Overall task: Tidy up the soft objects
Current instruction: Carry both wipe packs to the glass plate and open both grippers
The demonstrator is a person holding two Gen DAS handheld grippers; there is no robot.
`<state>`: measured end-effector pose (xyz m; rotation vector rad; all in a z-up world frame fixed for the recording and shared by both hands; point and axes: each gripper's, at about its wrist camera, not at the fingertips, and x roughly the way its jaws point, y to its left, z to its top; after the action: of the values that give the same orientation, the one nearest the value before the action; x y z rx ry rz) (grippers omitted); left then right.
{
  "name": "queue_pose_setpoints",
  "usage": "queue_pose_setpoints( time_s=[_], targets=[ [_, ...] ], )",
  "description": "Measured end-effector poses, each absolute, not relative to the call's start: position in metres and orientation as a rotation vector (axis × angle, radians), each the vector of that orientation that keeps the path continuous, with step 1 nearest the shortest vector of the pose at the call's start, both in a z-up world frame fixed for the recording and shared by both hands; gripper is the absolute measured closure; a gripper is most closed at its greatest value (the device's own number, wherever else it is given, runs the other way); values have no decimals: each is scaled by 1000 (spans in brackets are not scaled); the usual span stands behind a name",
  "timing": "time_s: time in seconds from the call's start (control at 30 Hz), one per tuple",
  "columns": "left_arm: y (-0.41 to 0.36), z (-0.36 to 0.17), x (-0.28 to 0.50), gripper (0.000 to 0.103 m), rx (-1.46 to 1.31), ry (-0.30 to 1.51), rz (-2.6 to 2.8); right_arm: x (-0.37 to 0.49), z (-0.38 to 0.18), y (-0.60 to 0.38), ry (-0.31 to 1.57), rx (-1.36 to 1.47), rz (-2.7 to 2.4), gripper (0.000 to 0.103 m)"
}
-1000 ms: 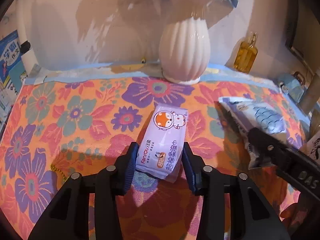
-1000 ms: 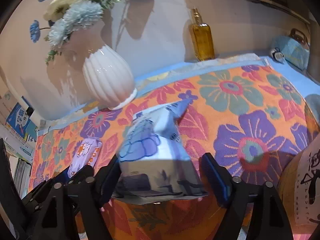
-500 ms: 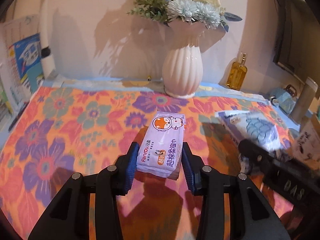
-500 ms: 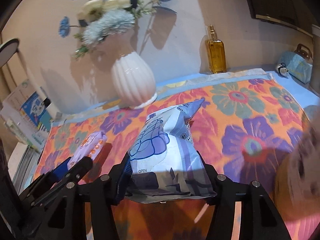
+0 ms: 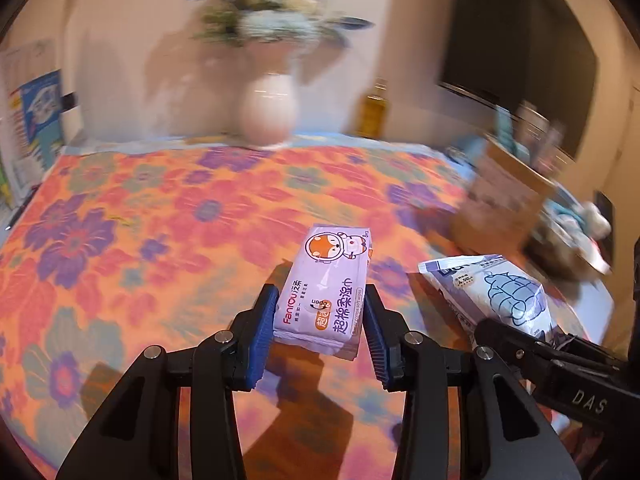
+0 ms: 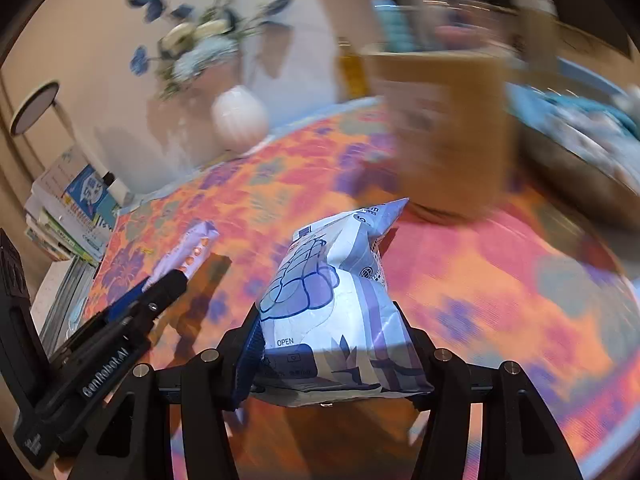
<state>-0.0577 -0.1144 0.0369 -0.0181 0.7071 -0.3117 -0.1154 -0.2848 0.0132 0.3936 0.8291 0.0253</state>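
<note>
Two soft wipe packs: one lilac plastic pack with an orange cartoon face (image 5: 326,286) and one pale blue-and-white crinkled pack (image 6: 340,312); one white ribbed ceramic vase (image 5: 269,114) of flowers; one amber glass bottle (image 5: 374,110); one brown cardboard box (image 6: 444,120); one stack of books (image 6: 68,216); two black two-finger grippers.

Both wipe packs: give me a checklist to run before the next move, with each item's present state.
1. Left tongs clamp the purple wipes pack on both sides: ok.
2. Right tongs grip the blue-and-white wipes pack: ok, pads pressed into its sides.
3. Both packs off the floral tablecloth: ok, shadows fall beneath them.
4. The two packs apart from each other: ok.
5. Cardboard box ahead has room: cannot tell, blurred, items already stand in it.
6. White vase out of the way: ok, at the far edge.
</note>
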Motion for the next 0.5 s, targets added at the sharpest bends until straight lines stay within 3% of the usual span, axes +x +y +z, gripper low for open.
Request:
queue_pose_setpoints(
  time_s=[0.23, 0.5],
  targets=[
    [-178, 50, -97, 64, 53, 729, -488, -168, 36, -346, 824, 431, 105, 46],
    [-241, 93, -98, 64, 44, 699, -611, -229, 97, -411, 643, 426, 141, 46]
  ],
)
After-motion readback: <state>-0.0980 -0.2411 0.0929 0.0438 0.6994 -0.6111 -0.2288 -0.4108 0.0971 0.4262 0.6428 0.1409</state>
